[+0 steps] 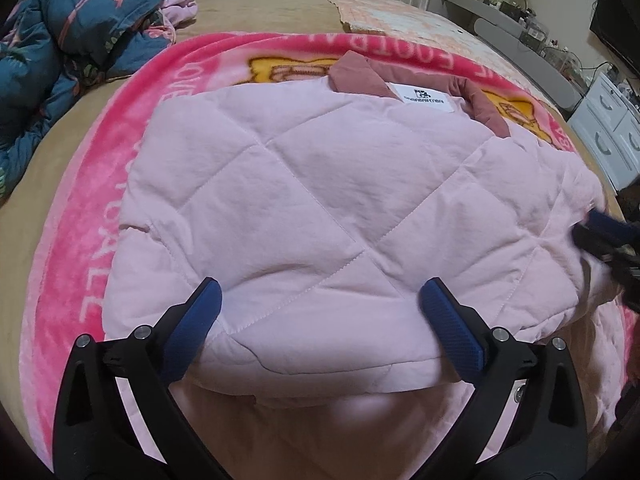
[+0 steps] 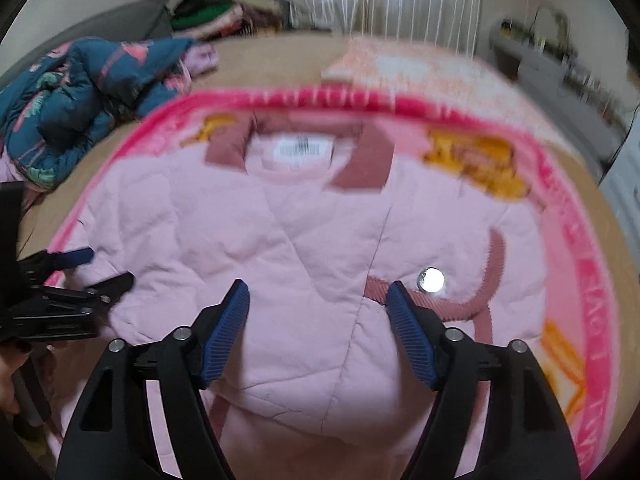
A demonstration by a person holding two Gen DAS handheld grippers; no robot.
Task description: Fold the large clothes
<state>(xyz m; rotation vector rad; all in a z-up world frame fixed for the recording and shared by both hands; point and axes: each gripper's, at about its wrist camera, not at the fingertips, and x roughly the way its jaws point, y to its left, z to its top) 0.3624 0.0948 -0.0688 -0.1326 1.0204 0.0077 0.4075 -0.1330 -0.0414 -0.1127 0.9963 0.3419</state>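
A pale pink quilted jacket point(image 1: 304, 200) with a dusty-rose collar point(image 1: 360, 76) and a white label point(image 1: 426, 100) lies folded on a bright pink blanket point(image 1: 80, 216). My left gripper point(image 1: 320, 292) is open just above the jacket's near folded edge, holding nothing. My right gripper point(image 2: 318, 292) is open over the jacket point(image 2: 280, 240), empty, beside a silver snap button point(image 2: 430, 280) and rose trim point(image 2: 492, 280). The right gripper shows at the right edge of the left wrist view point(image 1: 600, 236). The left gripper shows at the left edge of the right wrist view point(image 2: 80, 276).
The blanket lies on a tan bed point(image 1: 256, 12). A rumpled blue patterned quilt point(image 1: 68, 40) is at the far left, with a clothes pile point(image 2: 216, 12) behind. A peach floral mat point(image 1: 404, 16) lies at the far side. White drawers point(image 1: 608, 128) and a cluttered desk point(image 1: 504, 12) stand right.
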